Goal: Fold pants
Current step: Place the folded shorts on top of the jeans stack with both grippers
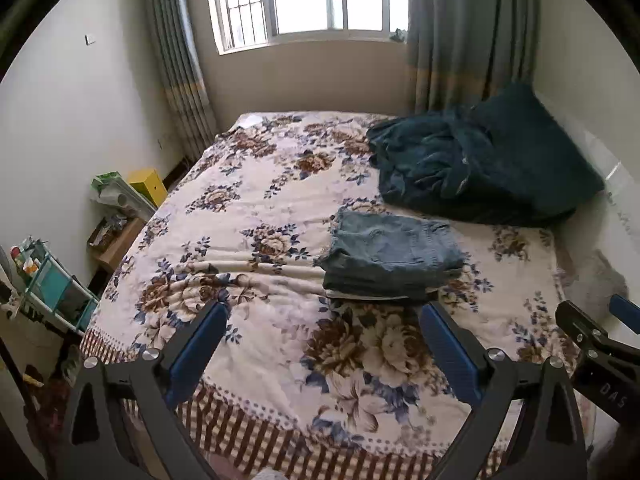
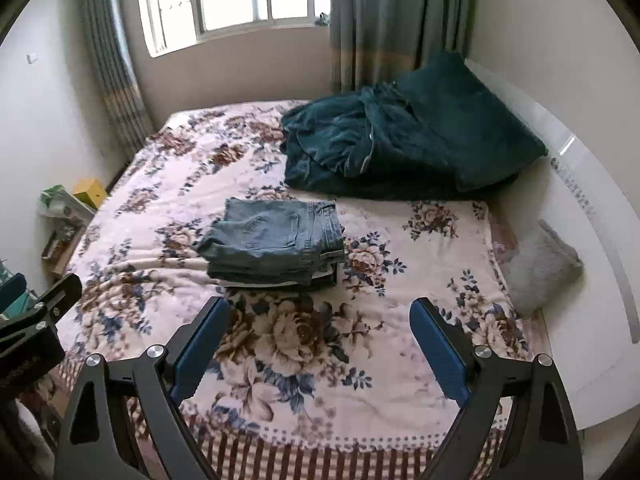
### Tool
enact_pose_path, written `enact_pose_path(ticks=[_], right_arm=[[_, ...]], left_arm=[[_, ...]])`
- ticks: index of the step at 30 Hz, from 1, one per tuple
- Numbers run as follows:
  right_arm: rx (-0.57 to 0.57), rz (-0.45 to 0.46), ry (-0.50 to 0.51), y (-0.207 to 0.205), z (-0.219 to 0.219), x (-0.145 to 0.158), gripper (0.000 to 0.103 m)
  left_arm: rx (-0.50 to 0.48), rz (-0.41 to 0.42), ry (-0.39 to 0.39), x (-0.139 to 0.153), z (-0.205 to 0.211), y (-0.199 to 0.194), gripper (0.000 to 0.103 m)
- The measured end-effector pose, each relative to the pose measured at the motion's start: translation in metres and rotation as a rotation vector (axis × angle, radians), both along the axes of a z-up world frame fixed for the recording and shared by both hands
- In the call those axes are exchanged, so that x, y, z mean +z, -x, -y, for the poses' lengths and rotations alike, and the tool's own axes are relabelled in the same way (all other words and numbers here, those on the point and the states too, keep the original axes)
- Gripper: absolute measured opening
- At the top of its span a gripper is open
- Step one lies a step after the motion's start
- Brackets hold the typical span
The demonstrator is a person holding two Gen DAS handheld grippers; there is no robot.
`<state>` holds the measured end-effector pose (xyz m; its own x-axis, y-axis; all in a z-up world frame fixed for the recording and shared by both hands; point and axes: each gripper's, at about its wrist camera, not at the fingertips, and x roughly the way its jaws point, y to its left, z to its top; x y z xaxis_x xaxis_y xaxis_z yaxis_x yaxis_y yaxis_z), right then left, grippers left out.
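A pair of blue jeans point(image 1: 390, 254) lies folded in a compact stack on the floral bedspread point(image 1: 256, 216); it also shows in the right wrist view point(image 2: 276, 242). My left gripper point(image 1: 322, 316) is open and empty, held above the bed just in front of the stack. My right gripper point(image 2: 320, 312) is open and empty, also in front of the stack and apart from it. The right gripper shows at the right edge of the left wrist view point(image 1: 592, 320), and one finger of the left gripper point(image 2: 60, 292) shows at the left edge of the right wrist view.
A dark teal blanket and pillow point(image 1: 480, 164) are piled at the bed's far right point(image 2: 404, 140). A grey cushion point(image 2: 540, 272) lies by the white headboard point(image 2: 592, 208). A nightstand with clutter point(image 1: 120, 216) and a teal cart point(image 1: 52, 288) stand left of the bed.
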<state>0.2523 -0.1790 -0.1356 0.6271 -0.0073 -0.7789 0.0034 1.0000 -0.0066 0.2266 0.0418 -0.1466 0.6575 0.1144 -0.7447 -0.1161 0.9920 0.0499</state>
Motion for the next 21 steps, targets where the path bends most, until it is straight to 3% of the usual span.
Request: enact_pose_path(ticks=[13, 19, 21], right_arm=[[0.042, 0.113, 0.008, 0.145, 0.006, 0.119, 0.094], [0.030, 0.154, 0.017, 0.167, 0.002, 0.147, 0.094], [0.016, 0.173, 0.010, 0.165, 0.003, 0.151, 0.100]], left_arm=[[-0.047, 0.117, 0.019, 0.097, 0.007, 0.104, 0.099], [-0.053, 0.135, 0.011, 0.113, 0.003, 0.121, 0.099], [-0.054, 0.140, 0.001, 0.112, 0.005, 0.124, 0.103]])
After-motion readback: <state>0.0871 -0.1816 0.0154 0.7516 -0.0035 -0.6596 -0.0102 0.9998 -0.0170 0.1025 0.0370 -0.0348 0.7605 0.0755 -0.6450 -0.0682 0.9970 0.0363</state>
